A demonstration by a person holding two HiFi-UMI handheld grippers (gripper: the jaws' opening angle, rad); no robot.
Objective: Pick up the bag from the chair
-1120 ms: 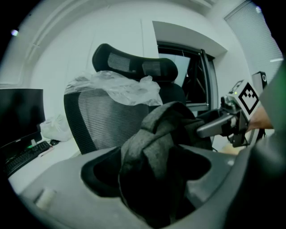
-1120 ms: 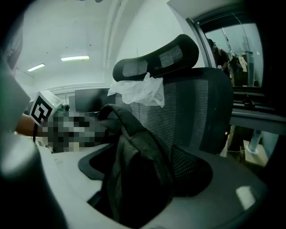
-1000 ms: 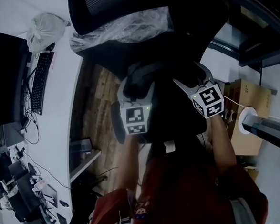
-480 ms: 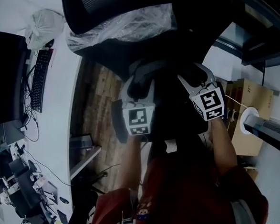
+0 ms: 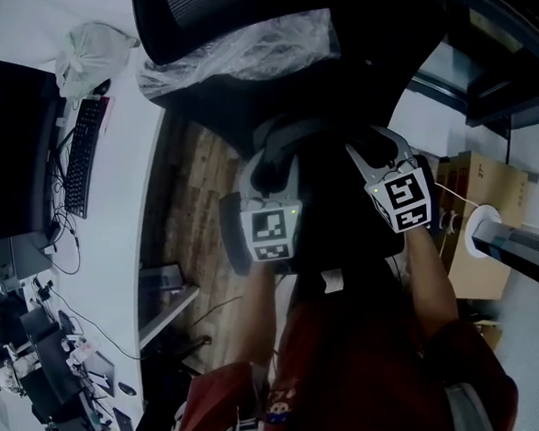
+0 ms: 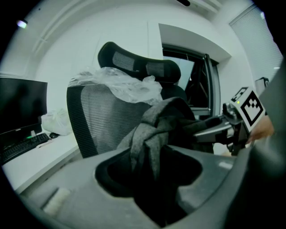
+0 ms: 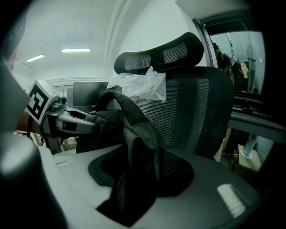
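The left hand-held gripper [image 5: 273,159] and the right hand-held gripper [image 5: 368,152] have just been closing and are each pinching a bunch of the dark bag [image 6: 154,127], which is sitting on the chair [image 7: 196,103] between them, likely so both sides lift up together.

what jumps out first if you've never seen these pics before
The dark grey bag in front of the backrest of the black mesh chair fills the middle of both gripper views, its fabric pinched between the jaws of the left hand-held gripper and the right hand-held gripper, which have just been closing on it. Next comes the crumpled clear plastic draped over the top of that backrest.
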